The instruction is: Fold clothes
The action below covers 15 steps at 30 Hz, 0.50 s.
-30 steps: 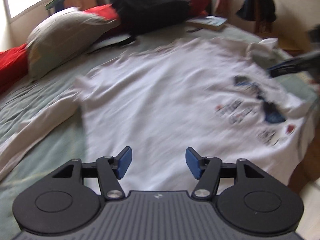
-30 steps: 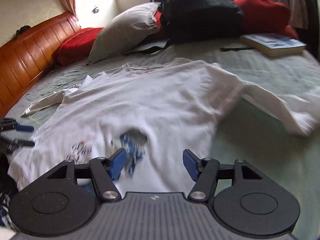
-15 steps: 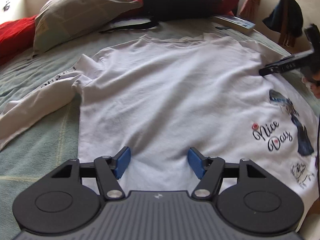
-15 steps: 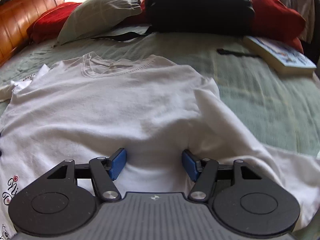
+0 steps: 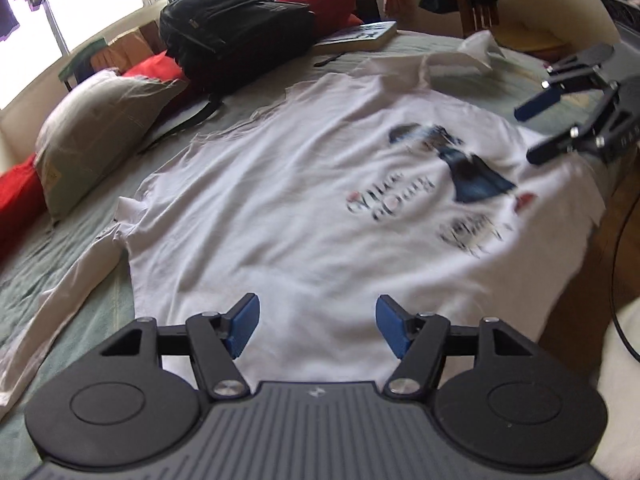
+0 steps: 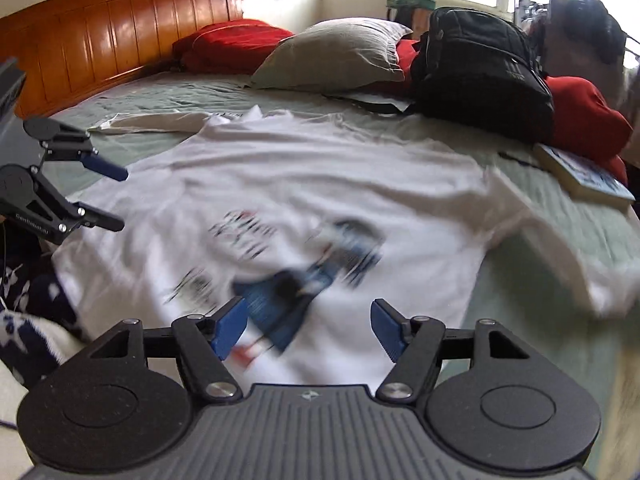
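A white long-sleeved shirt [image 5: 280,184] [image 6: 320,184] with a blue and black print lies spread flat on the green bedspread [image 5: 80,240] [image 6: 560,320]. My left gripper [image 5: 318,328] hovers over the shirt's near hem, its jaws opening with nothing between them. It also appears at the left edge of the right wrist view as the left gripper [image 6: 116,196]. My right gripper [image 6: 310,330] hangs above the printed part of the shirt, jaws opening, empty. In the left wrist view the right gripper [image 5: 532,132] sits at the right edge, above the shirt's side.
At the head of the bed lie a grey pillow [image 5: 100,128] [image 6: 332,52], red cushions [image 6: 232,42], a black backpack [image 5: 232,28] [image 6: 480,68] and a book [image 5: 360,34] [image 6: 584,176]. A wooden headboard [image 6: 100,40] stands at the back. The bed's edge runs along the right [image 5: 592,280].
Both views have swung sideways across the shirt and turned; the print now shows in front of each gripper. Both grippers' jaws stand slightly wider. The shirt lies as before.
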Each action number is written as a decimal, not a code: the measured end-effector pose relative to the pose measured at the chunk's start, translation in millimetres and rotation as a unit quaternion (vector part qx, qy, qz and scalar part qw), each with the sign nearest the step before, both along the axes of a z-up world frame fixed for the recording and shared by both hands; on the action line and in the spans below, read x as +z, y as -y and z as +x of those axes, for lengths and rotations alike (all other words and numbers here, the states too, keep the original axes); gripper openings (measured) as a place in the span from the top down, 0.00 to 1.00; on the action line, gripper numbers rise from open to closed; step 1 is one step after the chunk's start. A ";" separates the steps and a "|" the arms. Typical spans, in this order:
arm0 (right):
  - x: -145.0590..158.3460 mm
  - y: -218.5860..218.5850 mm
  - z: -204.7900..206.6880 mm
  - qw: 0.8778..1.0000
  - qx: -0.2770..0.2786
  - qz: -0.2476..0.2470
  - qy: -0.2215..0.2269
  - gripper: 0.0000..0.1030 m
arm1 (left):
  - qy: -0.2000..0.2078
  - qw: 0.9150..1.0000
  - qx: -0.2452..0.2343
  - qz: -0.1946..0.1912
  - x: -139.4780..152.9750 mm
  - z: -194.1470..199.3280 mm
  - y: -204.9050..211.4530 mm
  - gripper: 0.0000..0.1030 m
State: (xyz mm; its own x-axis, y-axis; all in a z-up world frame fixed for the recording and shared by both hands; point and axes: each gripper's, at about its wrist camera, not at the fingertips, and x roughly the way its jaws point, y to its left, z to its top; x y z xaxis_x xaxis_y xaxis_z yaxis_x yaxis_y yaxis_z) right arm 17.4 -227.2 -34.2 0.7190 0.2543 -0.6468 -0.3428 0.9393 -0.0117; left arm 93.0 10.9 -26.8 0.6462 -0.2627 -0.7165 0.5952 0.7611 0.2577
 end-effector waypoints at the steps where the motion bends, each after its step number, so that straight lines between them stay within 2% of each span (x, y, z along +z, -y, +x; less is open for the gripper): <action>1: -7.1 -7.1 -8.3 1.000 -0.007 0.004 0.007 0.29 | -0.003 1.000 0.011 -0.002 -3.1 -2.9 -4.1 0.36; 5: -39.6 -22.2 -13.4 0.998 -0.059 0.017 0.009 0.29 | -0.034 0.996 0.079 -0.023 -24.4 -9.8 -34.2 0.35; 7: -53.5 -19.0 -18.4 0.996 -0.084 0.019 0.003 0.29 | -0.046 0.992 0.106 -0.053 -33.6 -17.8 -52.5 0.30; 9: -54.3 -14.2 -30.3 0.996 -0.085 0.025 0.005 0.28 | -0.052 0.988 0.122 -0.075 -36.0 -27.4 -65.4 0.28; 12: -49.5 -10.5 -37.8 0.997 -0.078 0.009 -0.019 0.25 | -0.063 0.988 0.128 -0.061 -32.9 -37.5 -70.2 0.28; 15: -35.4 -11.7 -39.4 0.996 -0.083 0.009 -0.017 0.25 | -0.056 0.988 0.128 -0.063 -18.4 -40.8 -69.2 0.29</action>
State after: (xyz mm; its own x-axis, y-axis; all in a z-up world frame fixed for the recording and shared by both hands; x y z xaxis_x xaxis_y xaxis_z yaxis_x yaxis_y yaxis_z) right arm -22.0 -215.5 -69.7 0.7292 0.1454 -0.6686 -0.1830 0.9830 0.0143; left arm 52.2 80.1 -45.2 0.6211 -0.1935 -0.7595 0.3993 0.9120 0.0942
